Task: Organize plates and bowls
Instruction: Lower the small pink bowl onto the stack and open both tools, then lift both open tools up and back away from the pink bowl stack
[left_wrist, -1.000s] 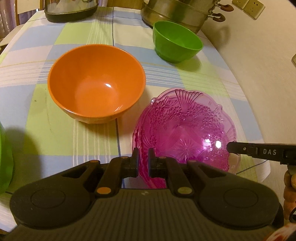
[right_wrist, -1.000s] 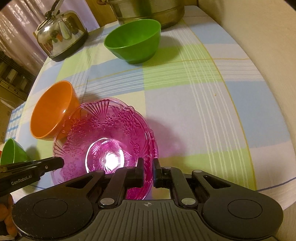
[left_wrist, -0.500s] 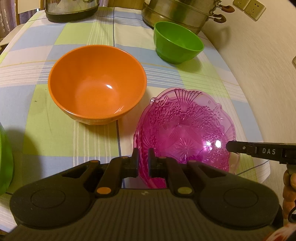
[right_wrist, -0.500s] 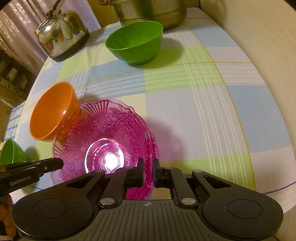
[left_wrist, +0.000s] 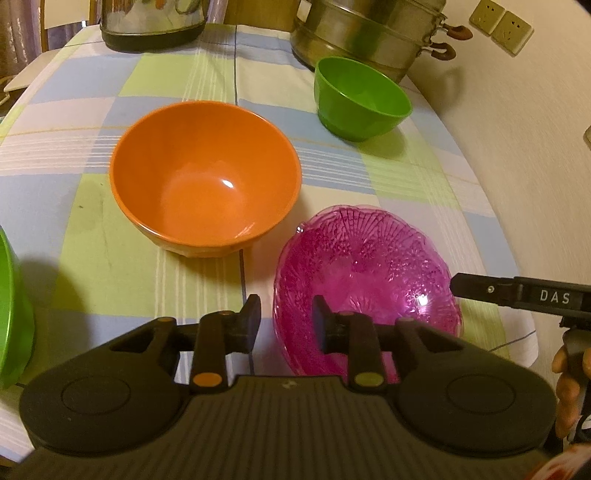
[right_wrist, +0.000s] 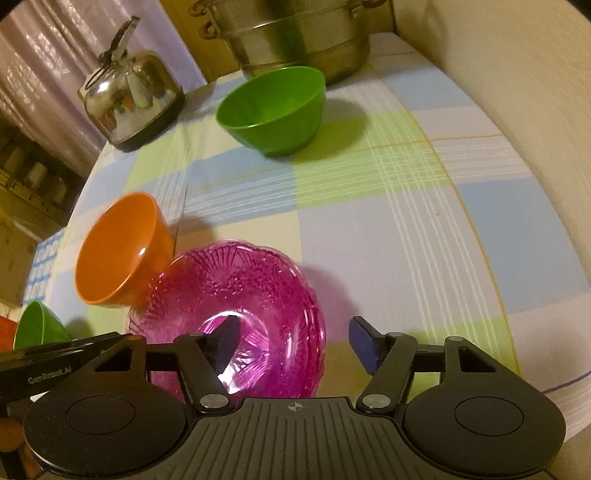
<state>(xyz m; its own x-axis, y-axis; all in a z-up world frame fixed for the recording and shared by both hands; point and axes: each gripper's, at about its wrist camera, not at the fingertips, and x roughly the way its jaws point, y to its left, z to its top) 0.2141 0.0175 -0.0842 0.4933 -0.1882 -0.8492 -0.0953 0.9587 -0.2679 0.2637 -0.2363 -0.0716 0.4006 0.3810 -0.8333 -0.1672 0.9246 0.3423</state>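
Left wrist – pink plate (left_wrist: 369, 266) on tablecloth (left_wrist: 92, 240)

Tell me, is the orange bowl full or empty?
Empty. The orange bowl stands upright on the tablecloth, and its smooth inside shows bare down to the bottom.

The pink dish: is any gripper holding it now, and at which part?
Nothing is held. Both grippers, left and right, are opening astride the pink dish's near rim, pads off it.
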